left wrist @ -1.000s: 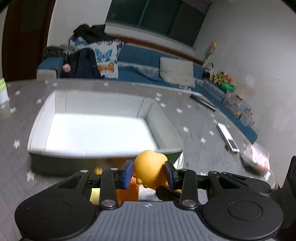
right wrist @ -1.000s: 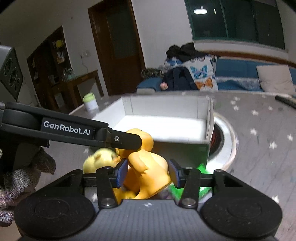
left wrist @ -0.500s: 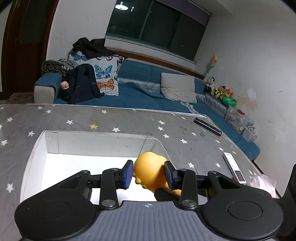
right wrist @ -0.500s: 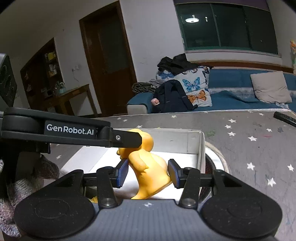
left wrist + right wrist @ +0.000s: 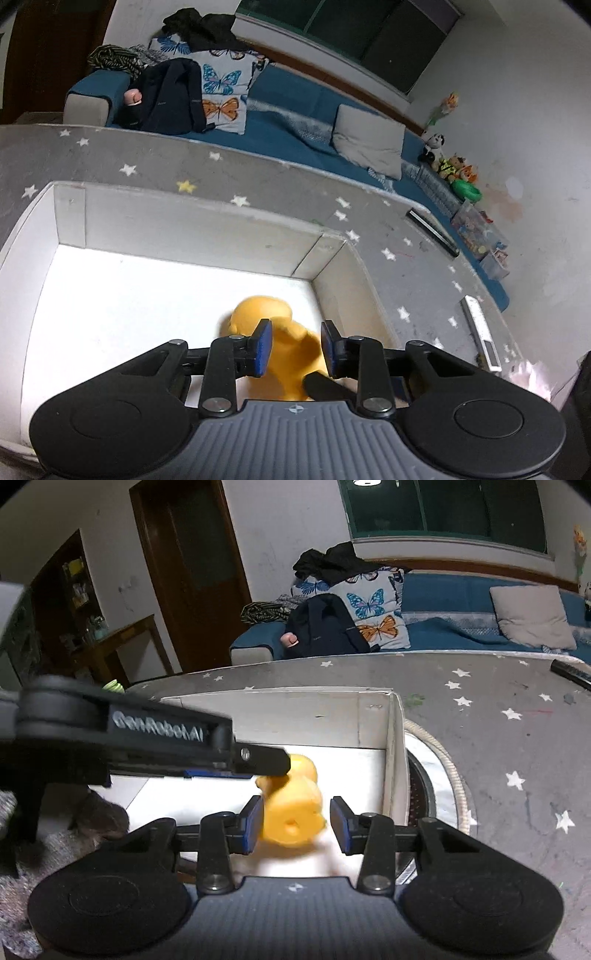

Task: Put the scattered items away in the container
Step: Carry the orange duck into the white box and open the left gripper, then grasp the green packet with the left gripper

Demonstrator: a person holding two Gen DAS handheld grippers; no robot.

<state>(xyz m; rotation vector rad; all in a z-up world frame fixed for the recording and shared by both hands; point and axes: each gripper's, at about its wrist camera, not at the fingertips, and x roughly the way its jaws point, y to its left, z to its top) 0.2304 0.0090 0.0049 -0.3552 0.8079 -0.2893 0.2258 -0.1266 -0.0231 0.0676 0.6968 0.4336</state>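
Observation:
A yellow rubber duck (image 5: 275, 332) shows blurred inside the white cardboard box (image 5: 192, 225), below my two grippers. My left gripper (image 5: 295, 347) is open above the box, its blue pads apart on either side of the duck without touching it. My right gripper (image 5: 295, 825) is open too, with the duck (image 5: 291, 805) loose between its pads over the box's white floor. The left gripper's black finger (image 5: 258, 758) crosses the right wrist view just above the duck. The box (image 5: 397, 760) stands on the grey star-patterned table (image 5: 498, 757).
A round woven-rimmed dish (image 5: 439, 771) lies right of the box. A black remote (image 5: 432, 230) and a white remote (image 5: 480, 332) lie on the table's right side. A blue sofa (image 5: 295, 122) with cushions stands behind the table. A gloved hand (image 5: 55, 849) is at the left.
Both grippers have moved from in front of the box to over it and opened. The duck they held has dropped free into the box.

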